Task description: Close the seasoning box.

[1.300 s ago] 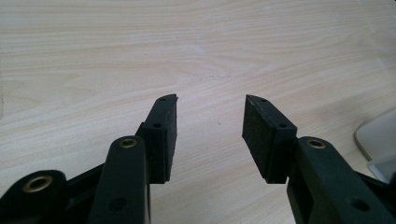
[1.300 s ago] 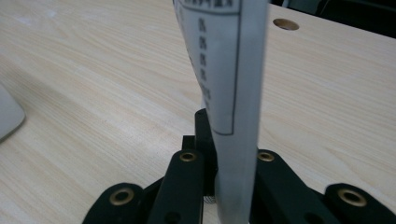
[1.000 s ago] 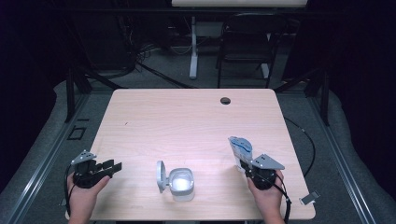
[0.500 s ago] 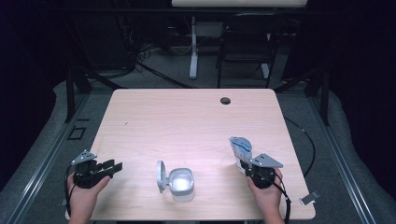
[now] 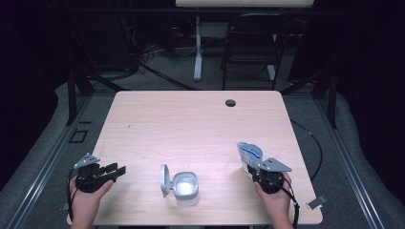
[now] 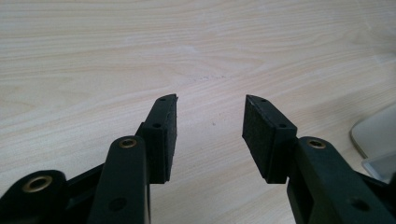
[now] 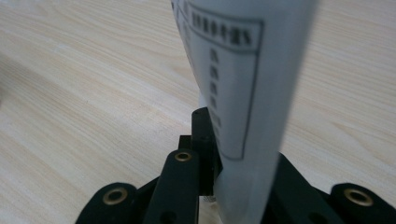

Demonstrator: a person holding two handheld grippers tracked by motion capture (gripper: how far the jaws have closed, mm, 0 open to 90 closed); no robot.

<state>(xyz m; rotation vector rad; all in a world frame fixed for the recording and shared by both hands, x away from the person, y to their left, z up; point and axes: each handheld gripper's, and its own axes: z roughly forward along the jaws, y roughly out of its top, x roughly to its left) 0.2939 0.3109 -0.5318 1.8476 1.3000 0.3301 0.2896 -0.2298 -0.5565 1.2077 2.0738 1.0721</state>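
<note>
A white and blue packet stands up out of my right gripper at the table's right front. In the right gripper view the packet with its printed label sits between the jaws of that gripper; the jaws have just been opening a little, and the pads still touch it. A small clear container with its grey lid flipped open rests near the front edge. My left gripper lies low at the left front, open and with nothing in it. The container's edge shows to its right.
The light wooden table has a dark cable hole near its far edge. Beyond the table stand a chair and a white post in a dark room. A cable trails off the right side.
</note>
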